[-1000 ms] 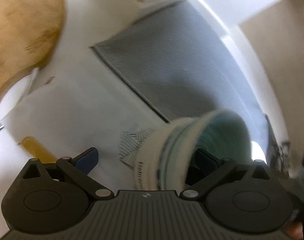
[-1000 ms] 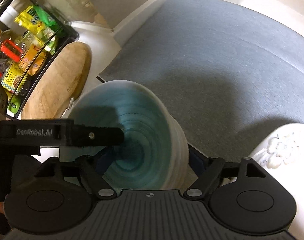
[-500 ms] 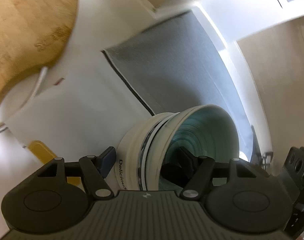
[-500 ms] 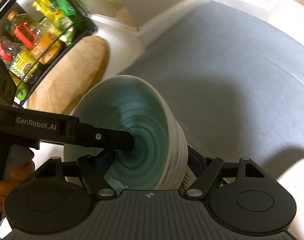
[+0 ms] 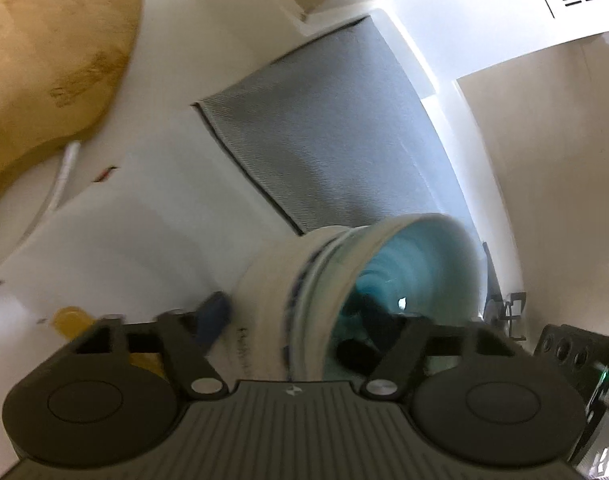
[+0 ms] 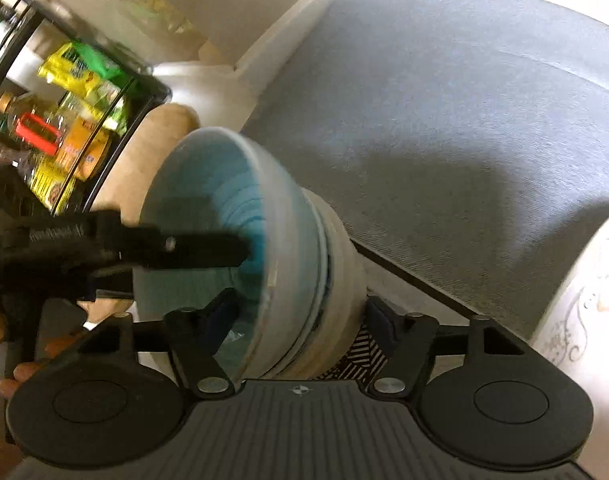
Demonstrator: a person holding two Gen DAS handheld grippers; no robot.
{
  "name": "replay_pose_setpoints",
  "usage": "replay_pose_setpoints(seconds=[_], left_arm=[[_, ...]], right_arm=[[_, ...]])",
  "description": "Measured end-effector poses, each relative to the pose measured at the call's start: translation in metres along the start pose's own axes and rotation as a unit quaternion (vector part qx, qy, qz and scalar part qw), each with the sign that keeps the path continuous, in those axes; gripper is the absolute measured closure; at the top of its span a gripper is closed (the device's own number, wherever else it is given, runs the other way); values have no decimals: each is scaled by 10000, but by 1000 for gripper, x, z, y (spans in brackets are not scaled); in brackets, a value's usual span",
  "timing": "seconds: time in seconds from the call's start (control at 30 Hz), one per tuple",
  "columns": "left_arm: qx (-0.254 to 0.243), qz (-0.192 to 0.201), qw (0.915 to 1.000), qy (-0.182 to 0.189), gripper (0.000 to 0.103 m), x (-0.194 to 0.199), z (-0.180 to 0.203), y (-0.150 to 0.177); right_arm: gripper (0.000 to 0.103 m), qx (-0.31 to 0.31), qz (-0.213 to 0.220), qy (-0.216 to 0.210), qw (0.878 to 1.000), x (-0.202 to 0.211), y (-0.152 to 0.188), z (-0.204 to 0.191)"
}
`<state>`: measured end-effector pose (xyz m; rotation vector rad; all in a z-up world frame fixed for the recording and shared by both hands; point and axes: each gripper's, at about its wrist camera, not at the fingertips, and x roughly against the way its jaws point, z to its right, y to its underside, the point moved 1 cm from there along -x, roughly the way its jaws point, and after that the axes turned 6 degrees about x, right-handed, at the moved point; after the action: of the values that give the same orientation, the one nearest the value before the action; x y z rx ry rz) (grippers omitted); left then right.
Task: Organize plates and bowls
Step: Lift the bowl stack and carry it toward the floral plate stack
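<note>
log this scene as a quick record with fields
item: nested bowl stack, teal-glazed bowl inside a cream one, tipped on its side
left gripper: one finger inside, one outside; jaws just closing, contact unclear
right gripper: same, at another part of the rim
behind: grey mat
nearby: wooden cutting board, wire rack of packets

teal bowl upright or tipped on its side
Tipped on its side: the teal bowl shows its open mouth sideways, nested in a white bowl, empty inside.
</note>
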<state>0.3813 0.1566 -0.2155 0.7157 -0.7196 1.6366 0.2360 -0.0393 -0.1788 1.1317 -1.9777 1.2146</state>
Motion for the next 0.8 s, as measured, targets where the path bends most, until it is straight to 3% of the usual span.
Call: replay_pose_setpoints(seconds=[0.13,0.53,0.8], left_arm=[[-119,95,9999,73,40,2,-2,5],[-81,324,9988,368,39,17,-6,11],[-73,285,9990,334,40,10,-12,12]], right_arm=[[49,237,210,159,9994,7,1,-4],[51,255,343,342,9985,11,-2,-8],[53,447,391,461,9972,11,0,-12]])
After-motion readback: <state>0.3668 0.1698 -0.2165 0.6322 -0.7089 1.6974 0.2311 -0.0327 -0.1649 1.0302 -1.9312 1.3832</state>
